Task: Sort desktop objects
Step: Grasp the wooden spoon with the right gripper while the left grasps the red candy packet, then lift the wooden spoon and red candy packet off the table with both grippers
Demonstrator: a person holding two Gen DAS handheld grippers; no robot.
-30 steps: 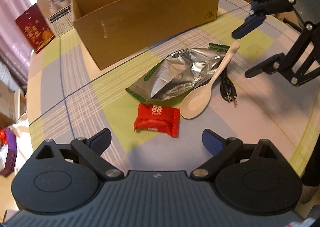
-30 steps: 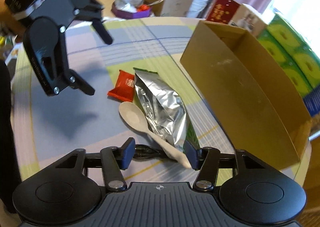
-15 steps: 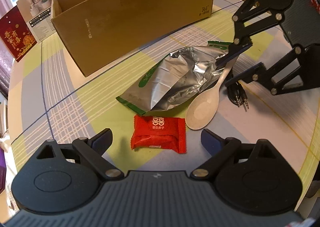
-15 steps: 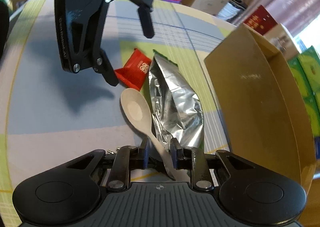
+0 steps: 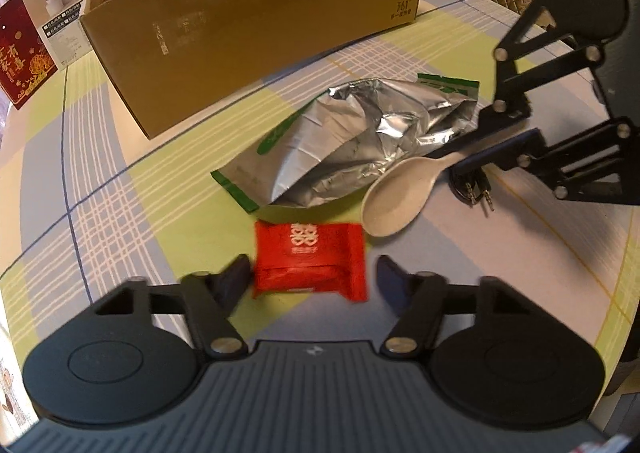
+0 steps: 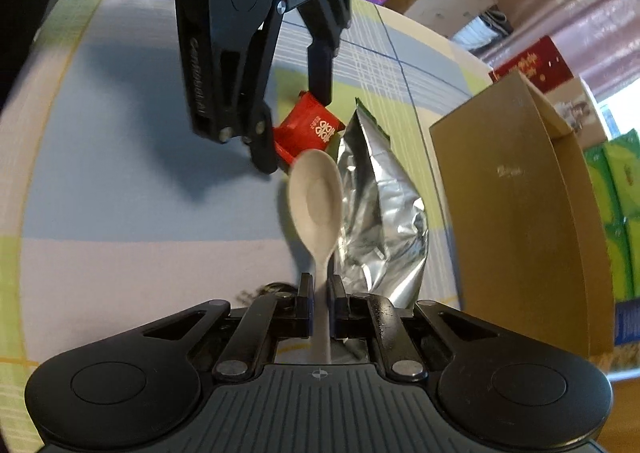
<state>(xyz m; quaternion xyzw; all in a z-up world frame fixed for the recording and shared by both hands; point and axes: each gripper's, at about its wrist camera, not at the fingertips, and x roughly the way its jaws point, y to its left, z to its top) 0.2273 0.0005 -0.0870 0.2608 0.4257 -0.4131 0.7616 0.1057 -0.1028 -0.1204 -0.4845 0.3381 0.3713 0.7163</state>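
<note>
A red snack packet (image 5: pixel 310 257) lies on the checked tablecloth between the fingers of my left gripper (image 5: pixel 312 273), which is open; the left finger touches its edge, the right finger stands a little off. The right wrist view shows the same packet (image 6: pixel 310 129) straddled by the left gripper (image 6: pixel 294 129). My right gripper (image 6: pixel 320 285) is shut on the handle of a pale spoon (image 6: pixel 316 193), bowl pointing away. That spoon (image 5: pixel 392 197) lies beside a crumpled silver foil bag (image 5: pixel 360 141), with the right gripper (image 5: pixel 476 145) at its handle.
An open cardboard box (image 5: pixel 248 25) stands behind the foil bag, also at the right (image 6: pixel 516 213). A black audio cable (image 5: pixel 474 187) lies under the right gripper. Red and white cartons (image 5: pixel 20 53) sit at the table's back left, green cartons (image 6: pixel 616 189) beyond the box.
My left gripper came down and forward over the red packet and its fingers narrowed around it. My right gripper closed on the spoon handle, and the spoon swung to point straight ahead.
</note>
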